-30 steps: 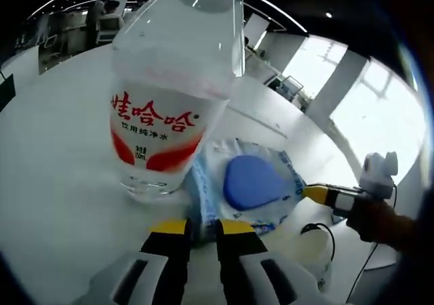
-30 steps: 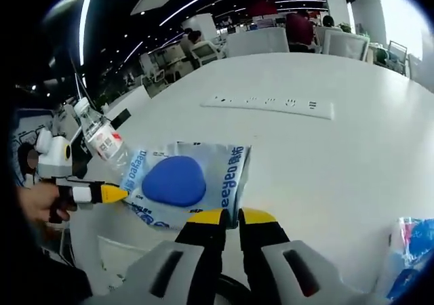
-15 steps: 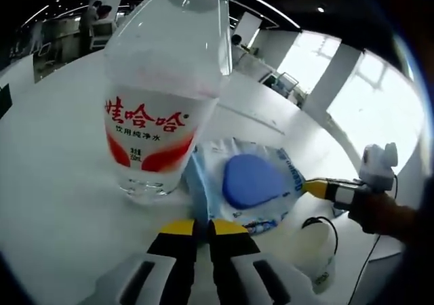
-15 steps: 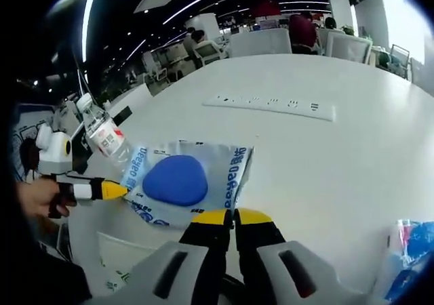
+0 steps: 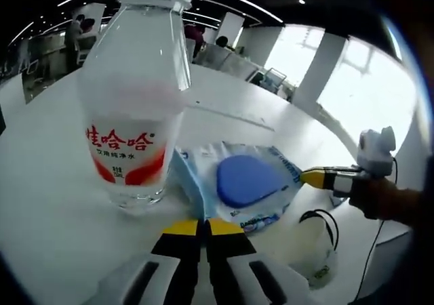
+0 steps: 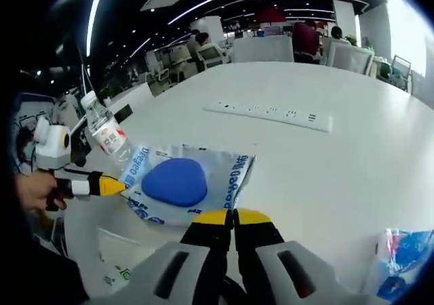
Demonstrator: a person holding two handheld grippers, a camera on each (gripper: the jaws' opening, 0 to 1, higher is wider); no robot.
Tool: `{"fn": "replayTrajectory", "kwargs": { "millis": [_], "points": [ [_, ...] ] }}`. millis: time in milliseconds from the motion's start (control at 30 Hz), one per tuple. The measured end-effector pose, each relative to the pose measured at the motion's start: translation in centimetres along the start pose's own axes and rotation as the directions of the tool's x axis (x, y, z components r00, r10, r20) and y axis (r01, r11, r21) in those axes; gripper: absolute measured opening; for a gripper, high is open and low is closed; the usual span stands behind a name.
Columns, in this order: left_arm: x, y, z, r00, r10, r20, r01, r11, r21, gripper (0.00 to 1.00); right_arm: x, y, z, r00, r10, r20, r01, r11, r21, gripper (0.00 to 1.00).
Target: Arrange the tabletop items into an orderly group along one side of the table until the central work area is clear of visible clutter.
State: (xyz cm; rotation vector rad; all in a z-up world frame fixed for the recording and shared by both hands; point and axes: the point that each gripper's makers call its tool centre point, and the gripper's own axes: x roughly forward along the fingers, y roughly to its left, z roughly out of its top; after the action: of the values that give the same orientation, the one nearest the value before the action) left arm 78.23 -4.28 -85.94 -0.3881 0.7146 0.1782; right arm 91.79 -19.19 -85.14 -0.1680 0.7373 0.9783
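Observation:
A soft wet-wipes pack (image 5: 247, 183) with a blue oval lid lies flat on the white table (image 5: 54, 203). My left gripper (image 5: 203, 227) is shut on the pack's near edge. The right gripper (image 5: 319, 178) comes in from the right, its yellow tip at the pack's opposite edge. A clear water bottle (image 5: 129, 115) with a red-and-white label stands upright just left of the pack. In the right gripper view the pack (image 6: 186, 183) lies ahead, my right gripper (image 6: 232, 217) is shut on its near corner, and the left gripper (image 6: 91, 185) pinches the far-left corner beside the bottle (image 6: 105, 132).
A white power strip (image 6: 271, 112) lies flat farther along the table. A blue-and-white packet (image 6: 400, 257) sits at the lower right. Past the table's edge are a white bag (image 6: 115, 261) and a black cable (image 5: 319, 217). People and office chairs fill the background.
Both grippers' jaws, slightly apart a second ago, have closed on the pack's edges. The left gripper's camera has pulled back a little, so the bottle looks smaller and sits further left.

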Motion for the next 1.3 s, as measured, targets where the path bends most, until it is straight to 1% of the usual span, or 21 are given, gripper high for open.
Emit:
{"fn": "replayTrajectory", "kwargs": {
  "millis": [167, 400, 533, 600, 667, 933, 1067, 1167, 1300],
  "points": [
    [-0.3, -0.3, 0.5, 1.000, -0.003, 0.012, 0.003, 1.000, 0.008, 0.00, -0.4, -0.1, 0.3, 1.000, -0.007, 0.015, 0.007, 1.000, -0.002, 0.00],
    [-0.7, -1.1, 1.7, 0.999, -0.016, 0.037, 0.015, 1.000, 0.026, 0.00, -1.5, -0.5, 1.0, 0.998, -0.024, 0.049, 0.024, 1.000, 0.006, 0.00],
    [-1.1, -2.0, 2.3, 0.998, -0.025, 0.050, 0.023, 0.999, 0.042, 0.00, -2.3, -0.8, 1.4, 0.997, -0.038, 0.074, 0.038, 0.999, 0.011, 0.00],
    [-1.7, -2.7, 2.7, 0.998, -0.031, 0.055, 0.028, 0.998, 0.056, 0.00, -3.0, -1.0, 1.6, 0.995, -0.047, 0.083, 0.046, 0.999, 0.015, 0.00],
    [-1.8, -3.2, 2.9, 0.998, -0.040, 0.056, 0.036, 0.997, 0.068, 0.00, -3.4, -1.3, 1.5, 0.994, -0.054, 0.090, 0.052, 0.998, 0.022, 0.00],
    [-1.6, -4.8, 3.2, 0.996, -0.070, 0.050, 0.064, 0.993, 0.101, 0.00, -4.8, -2.3, 1.0, 0.991, -0.085, 0.107, 0.080, 0.996, 0.043, 0.00],
    [-1.6, -5.9, 3.4, 0.995, -0.090, 0.050, 0.084, 0.990, 0.116, 0.00, -5.6, -3.1, 0.8, 0.988, -0.105, 0.115, 0.099, 0.993, 0.057, 0.00],
    [-0.9, -6.3, 3.6, 0.993, -0.104, 0.046, 0.098, 0.987, 0.128, 0.00, -6.4, -3.6, 0.6, 0.985, -0.120, 0.123, 0.113, 0.991, 0.068, 0.00],
    [-0.1, -6.8, 3.6, 0.992, -0.120, 0.038, 0.114, 0.983, 0.144, 0.00, -6.8, -4.4, 0.3, 0.983, -0.137, 0.126, 0.127, 0.989, 0.079, 0.00]
  ]
}}
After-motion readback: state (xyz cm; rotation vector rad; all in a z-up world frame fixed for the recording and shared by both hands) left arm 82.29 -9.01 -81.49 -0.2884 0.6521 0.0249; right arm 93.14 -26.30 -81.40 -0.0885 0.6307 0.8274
